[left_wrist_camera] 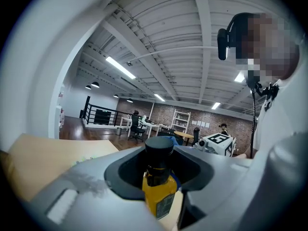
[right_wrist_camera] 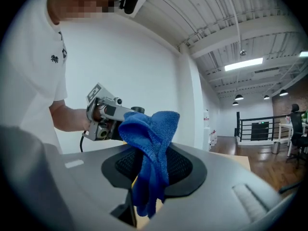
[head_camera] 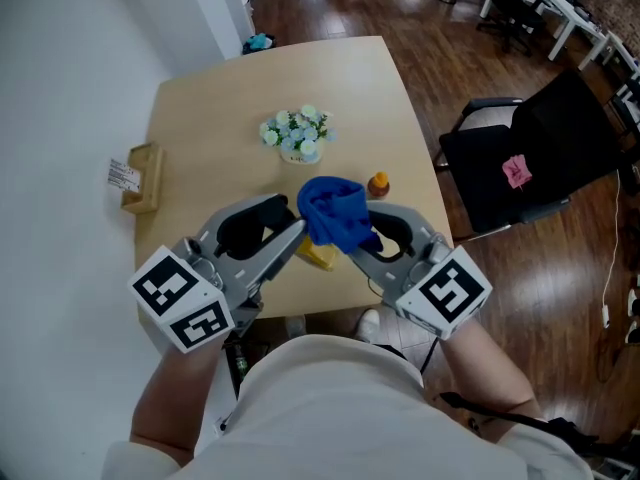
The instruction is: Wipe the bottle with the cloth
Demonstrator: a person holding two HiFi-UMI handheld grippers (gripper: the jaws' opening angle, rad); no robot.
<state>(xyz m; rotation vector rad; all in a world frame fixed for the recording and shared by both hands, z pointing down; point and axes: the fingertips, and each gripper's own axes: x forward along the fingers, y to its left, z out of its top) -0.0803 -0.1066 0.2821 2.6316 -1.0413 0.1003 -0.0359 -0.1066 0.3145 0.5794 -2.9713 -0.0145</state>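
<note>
My left gripper is shut on a yellow bottle with a black cap, held above the table's near edge. In the left gripper view the bottle stands upright between the jaws, its cap on top. My right gripper is shut on a blue cloth, which is bunched up and lies over the bottle's top. In the right gripper view the cloth rises from the jaws and folds over; the left gripper and the bottle's cap show right behind it.
On the light wooden table stand a small bunch of pale flowers, a little orange-capped bottle and a wooden box at the left edge. A black chair stands to the right on the dark floor.
</note>
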